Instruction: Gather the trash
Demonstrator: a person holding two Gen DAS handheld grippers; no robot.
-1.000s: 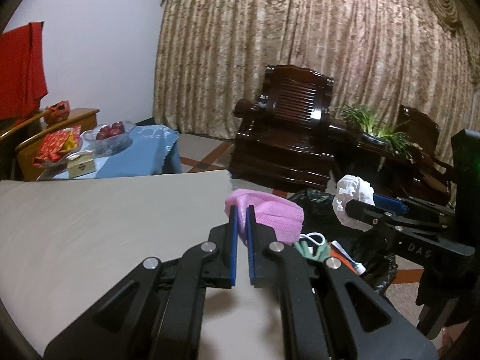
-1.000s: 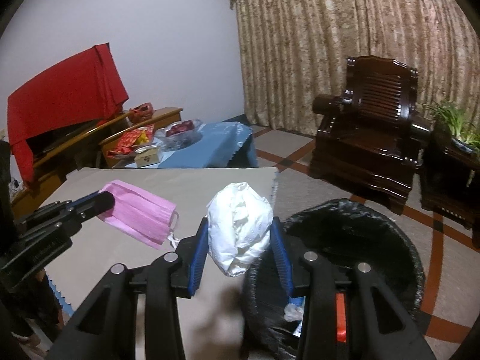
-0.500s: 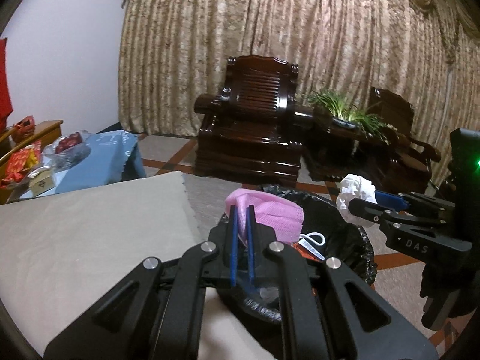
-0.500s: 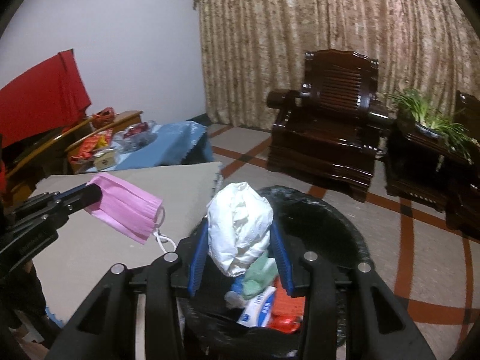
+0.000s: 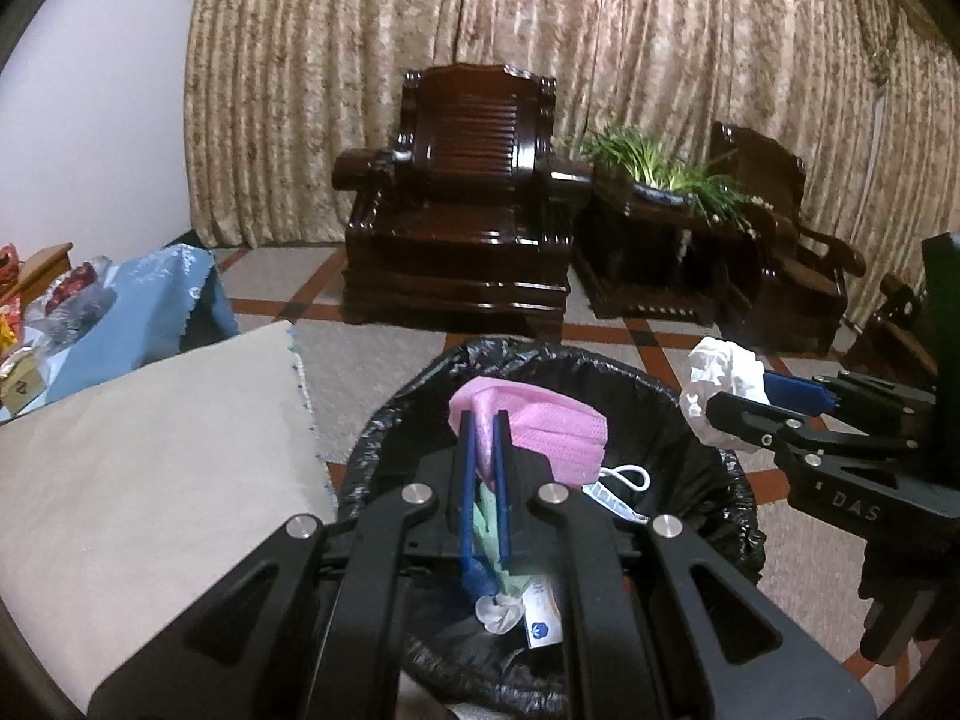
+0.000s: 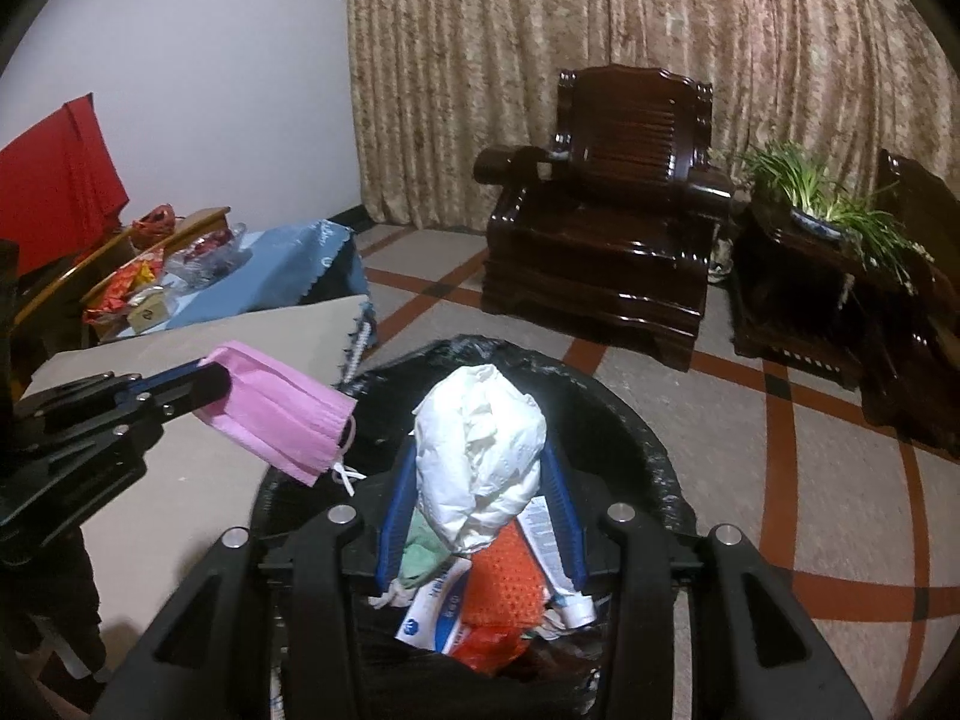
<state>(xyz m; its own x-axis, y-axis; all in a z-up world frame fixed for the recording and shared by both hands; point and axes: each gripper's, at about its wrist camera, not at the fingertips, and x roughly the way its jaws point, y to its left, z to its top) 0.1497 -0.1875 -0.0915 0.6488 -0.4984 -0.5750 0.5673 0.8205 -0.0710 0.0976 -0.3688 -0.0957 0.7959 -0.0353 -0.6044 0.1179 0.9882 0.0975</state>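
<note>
My left gripper (image 5: 485, 420) is shut on a pink face mask (image 5: 540, 432) and holds it over the open black-lined trash bin (image 5: 420, 396). The mask also shows in the right wrist view (image 6: 282, 414), hanging from the left gripper (image 6: 210, 381) at the bin's left rim. My right gripper (image 6: 480, 468) is shut on a crumpled white tissue wad (image 6: 480, 450) above the bin (image 6: 636, 420). The wad also shows in the left wrist view (image 5: 720, 378), at the tip of the right gripper (image 5: 738, 396). Wrappers and packets lie inside the bin.
A beige-covered table (image 5: 150, 450) lies left of the bin. A blue-clothed side table (image 6: 282, 270) with snacks stands behind it. A dark wooden armchair (image 5: 468, 222), a plant stand (image 5: 660, 228) and a second chair line the curtain wall.
Both grippers have swung right from over the beige table to above the bin, each still holding its item.
</note>
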